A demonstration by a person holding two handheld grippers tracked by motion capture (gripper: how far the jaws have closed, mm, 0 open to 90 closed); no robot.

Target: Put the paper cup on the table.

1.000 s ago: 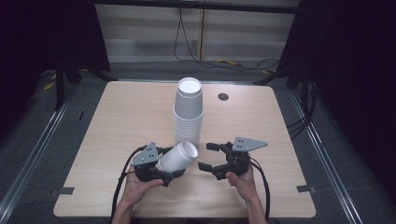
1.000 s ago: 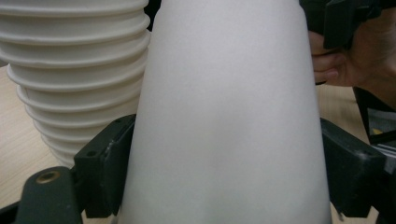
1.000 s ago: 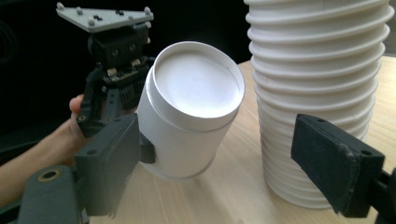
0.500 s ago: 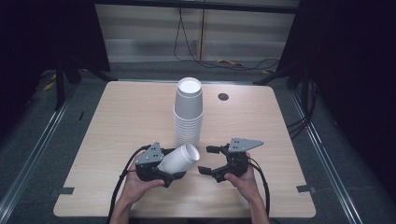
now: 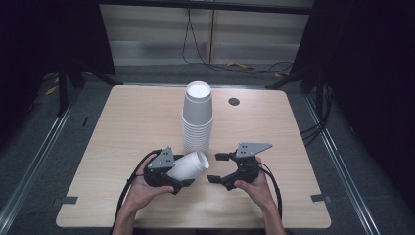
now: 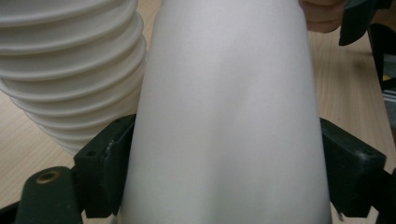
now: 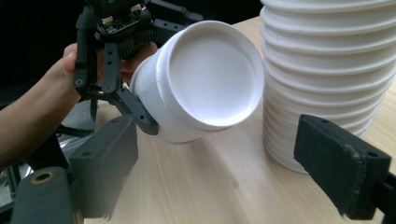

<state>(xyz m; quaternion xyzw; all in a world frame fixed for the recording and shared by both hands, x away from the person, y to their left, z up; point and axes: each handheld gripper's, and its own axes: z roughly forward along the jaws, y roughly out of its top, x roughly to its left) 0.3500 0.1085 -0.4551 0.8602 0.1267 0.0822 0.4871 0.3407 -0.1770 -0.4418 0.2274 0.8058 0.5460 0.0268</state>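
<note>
— Pale wood, that surface (image 5: 122,122), and nearly bare: a tall stack of white paper cups (image 5: 197,117) stands upside down near the middle, and a small dark round thing (image 5: 234,102) lies off toward the far edge. What are they up to, do you think?

— Nobody said, so I'm guessing. One single cup (image 5: 190,165) is off the stack, lying tilted on its side above the surface, just beside the foot of the pile. The left gripper (image 5: 171,172) is clamped on it, one jaw pressed to each side of the cup wall; from the left gripper view you can see the cup (image 6: 224,121) squeezed between them with the ribbed rims of the stack (image 6: 70,70) right next to it.

— And the other hand?

— The right gripper (image 5: 220,169) holds nothing. Its jaws are spread wide, pointed at the cup's closed bottom (image 7: 212,74), near it but not touching.

— So how far along?

— Early, I'd judge. One cup is separated and in hand, and the stack looks about a dozen deep, all untouched. Whether the cup gets passed across, set upright, or put back, I can't tell. Nothing has been placed anywhere else on the surface yet.
</note>
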